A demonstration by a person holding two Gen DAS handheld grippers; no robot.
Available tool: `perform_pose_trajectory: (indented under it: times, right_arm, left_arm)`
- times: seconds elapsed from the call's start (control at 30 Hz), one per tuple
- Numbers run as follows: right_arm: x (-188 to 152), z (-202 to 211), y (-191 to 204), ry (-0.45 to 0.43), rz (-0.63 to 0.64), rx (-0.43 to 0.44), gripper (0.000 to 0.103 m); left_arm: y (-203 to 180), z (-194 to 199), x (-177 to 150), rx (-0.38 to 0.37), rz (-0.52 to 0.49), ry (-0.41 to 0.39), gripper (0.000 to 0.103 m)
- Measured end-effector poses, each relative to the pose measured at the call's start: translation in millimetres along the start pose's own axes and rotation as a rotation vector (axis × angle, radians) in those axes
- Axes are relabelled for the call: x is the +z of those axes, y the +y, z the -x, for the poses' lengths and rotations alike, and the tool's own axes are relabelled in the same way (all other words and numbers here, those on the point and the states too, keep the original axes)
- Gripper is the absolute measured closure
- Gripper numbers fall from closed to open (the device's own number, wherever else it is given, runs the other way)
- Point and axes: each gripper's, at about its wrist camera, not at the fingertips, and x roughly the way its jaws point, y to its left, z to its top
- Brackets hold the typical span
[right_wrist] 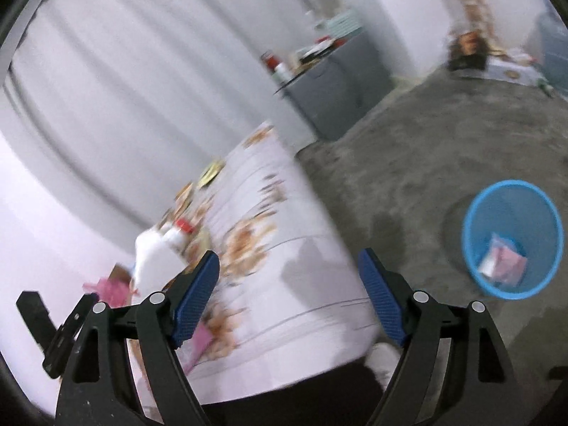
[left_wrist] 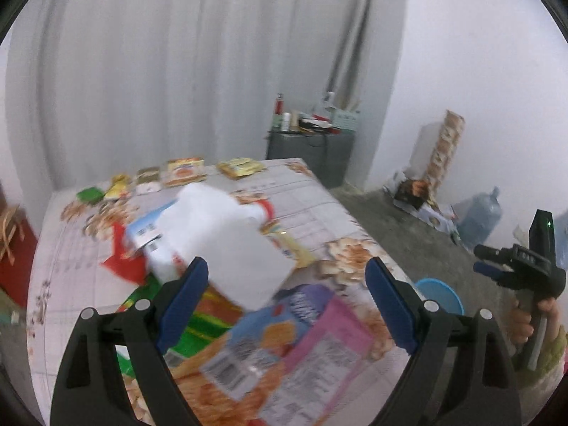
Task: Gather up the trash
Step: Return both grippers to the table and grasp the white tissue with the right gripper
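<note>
Blue bin [right_wrist: 513, 245] holds wrappers on the floor; left gripper [left_wrist: 287, 305] and right gripper [right_wrist: 289, 298] gape wide, empty, over the table [left_wrist: 319, 198].

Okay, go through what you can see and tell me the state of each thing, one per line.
left gripper: open, empty, over the wrappers
right gripper: open, empty, near the table edge
white bottle: lying on its side, red cap on
pink wrapper: flat on the table
blue bin: upright on the floor, some trash inside

Pale pleated curtain [left_wrist: 142, 81] behind, white wall [left_wrist: 479, 53], rough grey floor [right_wrist: 408, 149], perhaps concrete, grey cabinet [left_wrist: 309, 152] in corner.
</note>
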Motion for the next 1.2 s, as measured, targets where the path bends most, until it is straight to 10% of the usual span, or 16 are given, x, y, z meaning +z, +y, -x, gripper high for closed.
perform_pose_trajectory:
  times: [0.43,0.93,1.2]
  right_arm:
    - [13.7,-109.7,173.9,0.210,0.394,0.121,0.017]
    - [-26.1,-236.2,256.5,0.416,0.788,-0.035,0.017]
    - [-32.6,-250.3,257.2,0.486,0.797,-0.049,0.051]
  left_arm:
    - [60.8,-4.3,-14.0,0.044,0.099,-0.019,0.015]
    - [109.9,-22.5,-12.0,0.127,0.161,-0.007,0.015]
    - [118.0,-26.6,-17.0,0.118,0.176,0.001,0.015]
